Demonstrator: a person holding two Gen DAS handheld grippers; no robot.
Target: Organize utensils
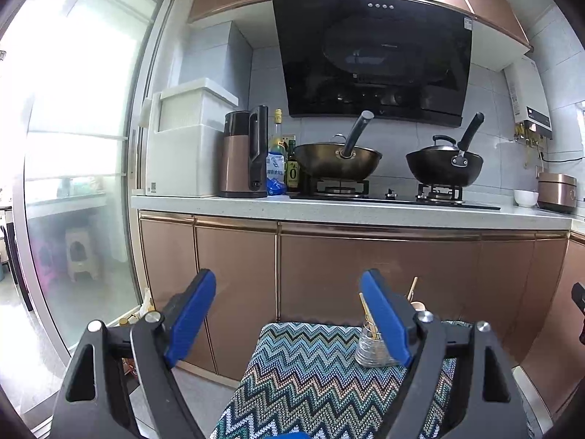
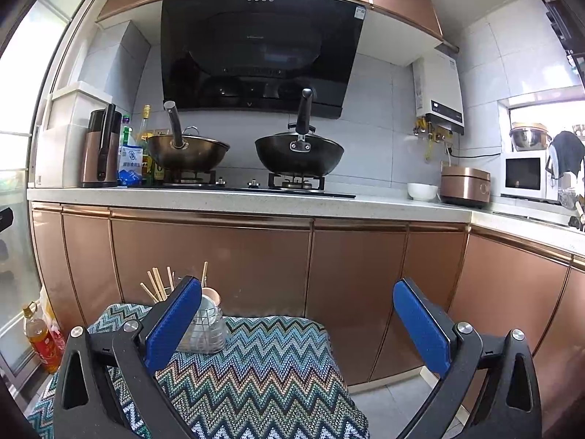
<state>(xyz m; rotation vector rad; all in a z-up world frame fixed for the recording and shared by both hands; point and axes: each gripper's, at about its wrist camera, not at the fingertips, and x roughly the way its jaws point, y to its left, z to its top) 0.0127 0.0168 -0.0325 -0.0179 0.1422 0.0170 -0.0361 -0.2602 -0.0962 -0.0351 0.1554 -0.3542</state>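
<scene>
Blue-padded, both the left gripper and right gripper hang spread apart and empty above the zigzag cushion. Chopsticks stand loosely in a wire holder at the cushion's far edge; a careless nudge could tip it on the soft fabric.

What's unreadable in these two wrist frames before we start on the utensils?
- Utensil holder, left wrist view: right half hidden by the left gripper's finger.
- Same holder, right wrist view: left side covered by the right gripper's finger; the chopsticks' count is unclear.
- Patterned cushion: near edge cut off by both frames; anything lying there is unseen.
- What the cushion rests on: hidden.
</scene>
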